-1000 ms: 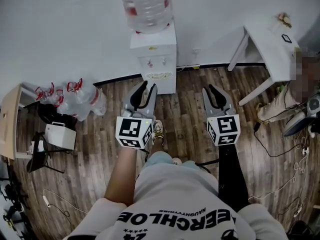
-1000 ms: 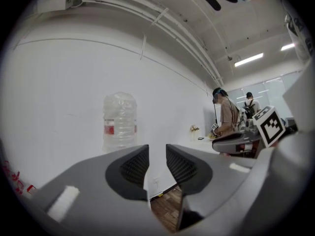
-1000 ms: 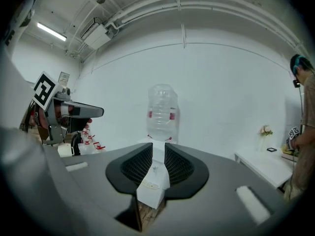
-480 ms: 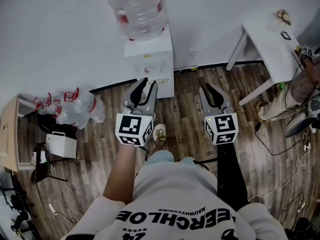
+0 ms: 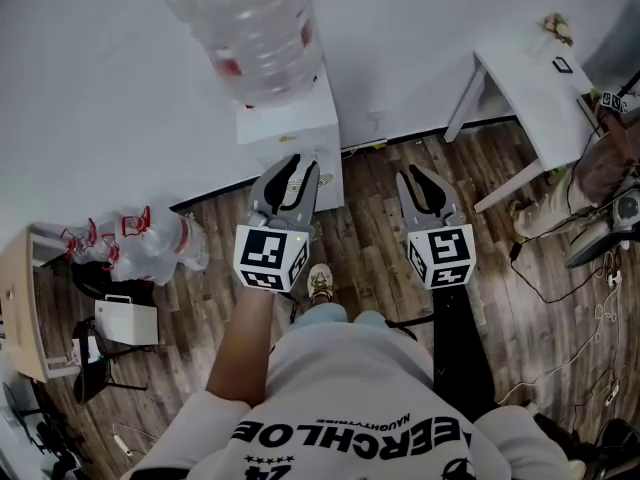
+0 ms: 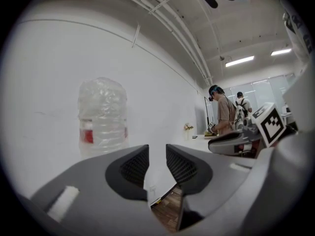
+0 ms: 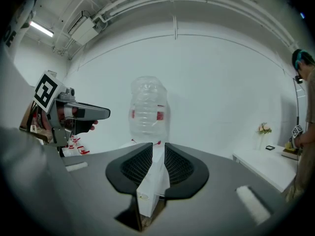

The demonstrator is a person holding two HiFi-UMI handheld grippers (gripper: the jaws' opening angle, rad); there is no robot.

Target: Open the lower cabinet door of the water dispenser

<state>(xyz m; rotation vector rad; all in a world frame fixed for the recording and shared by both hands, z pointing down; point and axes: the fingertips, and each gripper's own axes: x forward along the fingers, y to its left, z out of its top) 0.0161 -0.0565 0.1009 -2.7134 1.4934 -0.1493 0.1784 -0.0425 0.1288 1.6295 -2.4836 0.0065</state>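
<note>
Water dispenser [image 5: 285,128] stands against the white wall, ahead of both my tools and apart from them; my left hand-held gripper [image 5: 290,171] overlaps its front in the head view, jaws a narrow gap apart, nothing between; my right hand-held gripper [image 5: 418,180] points beside it, to the right, jaws likewise slightly apart and empty; I cannot make out the lower cabinet door. A large clear bottle [image 5: 250,28] sits upturned on top, its contents unclear; more clear bottles [image 5: 150,233] lie on the wooden floor [image 5: 370,238] to the left.
</note>
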